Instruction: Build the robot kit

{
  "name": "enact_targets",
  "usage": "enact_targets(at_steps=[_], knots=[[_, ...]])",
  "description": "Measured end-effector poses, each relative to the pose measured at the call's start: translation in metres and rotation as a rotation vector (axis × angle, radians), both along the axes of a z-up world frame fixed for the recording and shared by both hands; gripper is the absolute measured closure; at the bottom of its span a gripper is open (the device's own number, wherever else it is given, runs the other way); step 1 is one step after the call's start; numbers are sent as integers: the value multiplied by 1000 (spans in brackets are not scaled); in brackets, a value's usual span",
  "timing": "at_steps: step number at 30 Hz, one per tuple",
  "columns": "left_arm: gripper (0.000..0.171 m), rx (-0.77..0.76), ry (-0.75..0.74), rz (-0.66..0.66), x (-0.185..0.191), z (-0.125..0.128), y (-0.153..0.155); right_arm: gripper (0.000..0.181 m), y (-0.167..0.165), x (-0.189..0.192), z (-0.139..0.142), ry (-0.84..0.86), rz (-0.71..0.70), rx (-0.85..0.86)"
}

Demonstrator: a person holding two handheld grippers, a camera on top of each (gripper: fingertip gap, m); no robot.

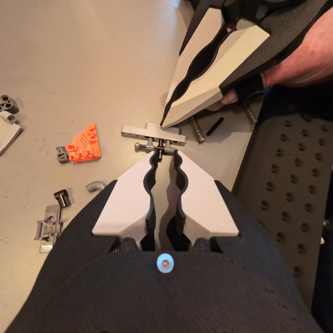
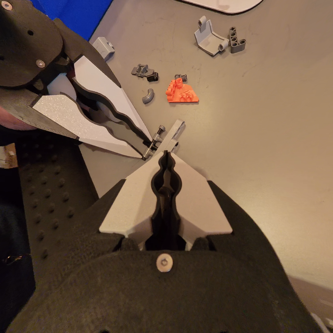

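Light grey perforated plastic beam [image 1: 153,134] with a dark axle-and-connector assembly [image 1: 155,147], on the beige surface [image 1: 90,54].
Left gripper [image 1: 163,153] is parted around the assembly; right gripper [image 2: 166,153], clenched with nothing between, presses on the beam.

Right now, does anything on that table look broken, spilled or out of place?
Nothing looks broken or spilled. Small plastic building pieces lie loose on the beige table, like an orange wedge-shaped panel. The right gripper pins a light grey beam assembly; the left gripper straddles its pin.
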State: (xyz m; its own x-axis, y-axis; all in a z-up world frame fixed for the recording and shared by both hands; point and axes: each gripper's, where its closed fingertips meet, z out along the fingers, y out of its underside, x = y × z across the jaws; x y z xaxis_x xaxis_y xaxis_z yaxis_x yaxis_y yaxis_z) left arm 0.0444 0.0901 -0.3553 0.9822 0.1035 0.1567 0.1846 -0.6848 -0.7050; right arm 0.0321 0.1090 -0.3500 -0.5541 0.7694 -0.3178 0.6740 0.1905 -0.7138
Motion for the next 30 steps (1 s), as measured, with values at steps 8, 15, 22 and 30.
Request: enact_targets(at_steps=[8, 15, 22, 30], knots=[[157, 10, -12, -8, 0, 0, 2, 181, 1, -2, 0, -29, -10, -38], [169, 38, -41, -117, 6, 0, 3, 181, 0, -4, 0, -47, -4, -61], [171, 41, -75, -135, 13, 2, 6, 181, -2, -5, 0, -33, -2, -49], [158, 8, -8, -127, 14, 1, -2, 181, -3, -5, 1, -51, 6, -75]])
